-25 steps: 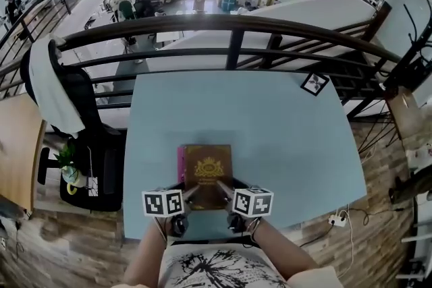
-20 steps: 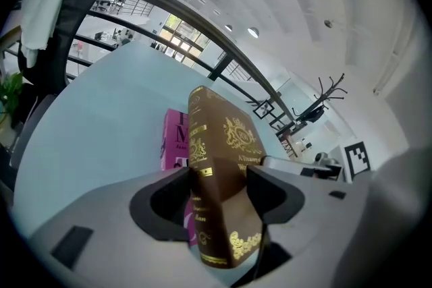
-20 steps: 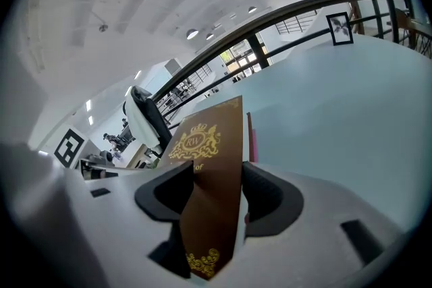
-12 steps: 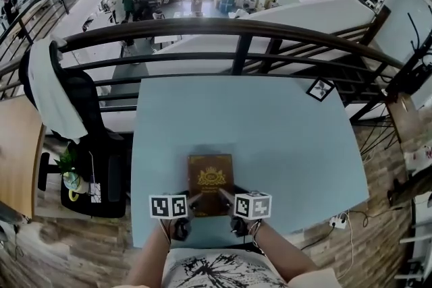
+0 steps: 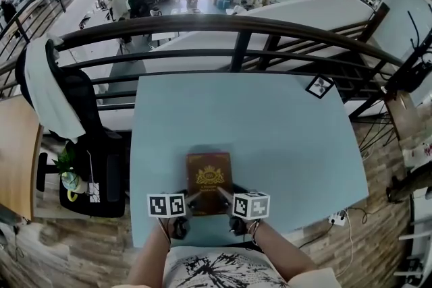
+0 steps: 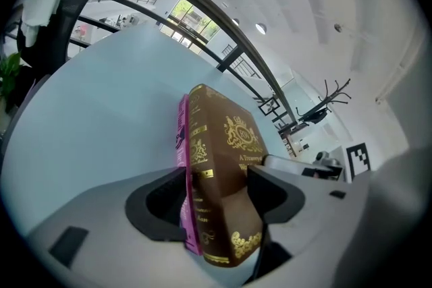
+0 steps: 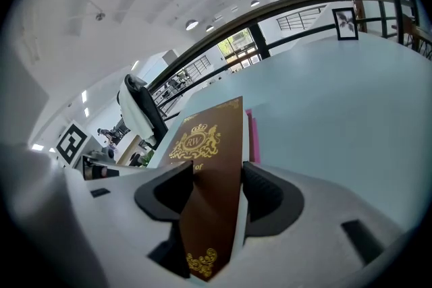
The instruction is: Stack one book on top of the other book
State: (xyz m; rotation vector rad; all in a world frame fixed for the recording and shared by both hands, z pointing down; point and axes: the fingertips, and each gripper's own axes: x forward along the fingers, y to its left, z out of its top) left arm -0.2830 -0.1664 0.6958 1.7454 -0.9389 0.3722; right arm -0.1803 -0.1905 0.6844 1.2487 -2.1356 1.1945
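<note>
A brown book [image 5: 209, 182] with gold ornament lies flat over a pink book near the front edge of the light blue table [image 5: 270, 125]. In the head view the pink one is hidden beneath it. My left gripper [image 5: 191, 195] is shut on the brown book's near left corner, and my right gripper [image 5: 226, 193] is shut on its near right corner. The left gripper view shows the brown book [image 6: 229, 172] between the jaws, with the pink book's edge [image 6: 182, 138] against its underside. In the right gripper view the brown book [image 7: 209, 165] fills the jaws, and a pink sliver [image 7: 252, 138] shows beyond.
A small marker card [image 5: 318, 85] lies at the table's far right corner. A dark railing [image 5: 236, 27] runs behind the table. A black chair with a white garment [image 5: 61, 98] and a potted plant [image 5: 67, 172] stand to the left. A power strip [image 5: 335, 219] lies on the floor at right.
Both grippers have sunk with the brown book. The pink strip that showed along the brown book's left side a second ago is now covered.
</note>
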